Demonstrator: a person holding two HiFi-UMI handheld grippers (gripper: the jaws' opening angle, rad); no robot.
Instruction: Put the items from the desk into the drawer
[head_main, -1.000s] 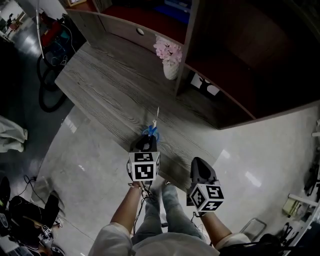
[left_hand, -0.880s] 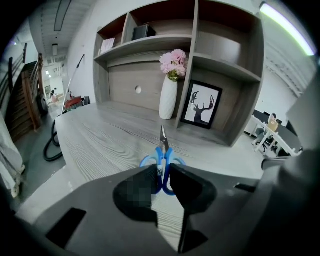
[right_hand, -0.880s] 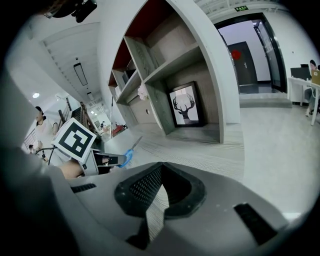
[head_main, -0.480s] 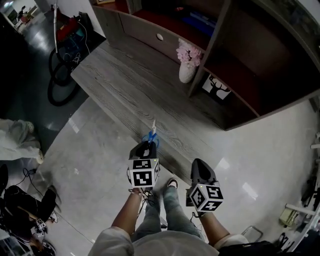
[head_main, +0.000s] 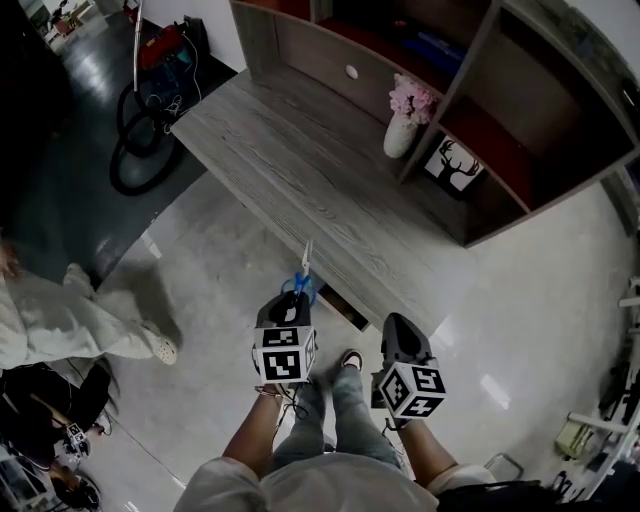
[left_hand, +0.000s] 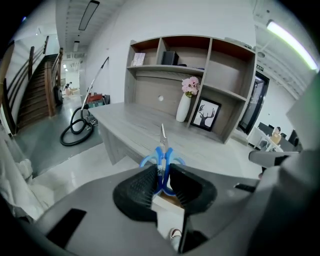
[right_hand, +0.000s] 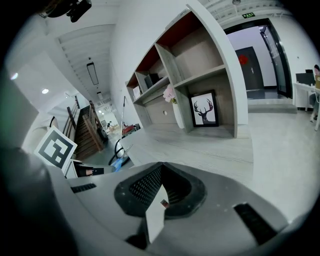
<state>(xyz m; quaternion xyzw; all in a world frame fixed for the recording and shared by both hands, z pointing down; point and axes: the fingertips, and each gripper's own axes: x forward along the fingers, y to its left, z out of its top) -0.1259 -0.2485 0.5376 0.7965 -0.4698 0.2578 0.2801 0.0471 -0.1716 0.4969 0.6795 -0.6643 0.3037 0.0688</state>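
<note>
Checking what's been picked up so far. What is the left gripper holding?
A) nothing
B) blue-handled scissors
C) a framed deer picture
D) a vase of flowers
B: in its own view, the left gripper is shut on the blue-handled scissors, with the blade pointing out ahead.

**Desk, shelves and drawer**

A shelf unit (head_main: 520, 90) is set along the far side of the desk (head_main: 300, 170). A vase (head_main: 401, 136) is placed on the desk before the shelves, and a framed picture (head_main: 452, 166) in the compartment just to its right. A drawer (head_main: 346, 307) is pulled out at the desk's near edge. Scissors (head_main: 303, 277) are held in the left gripper (head_main: 292, 300) just left of the drawer. A coiled hose (head_main: 135, 150) is laid on the floor left of the desk.
</note>
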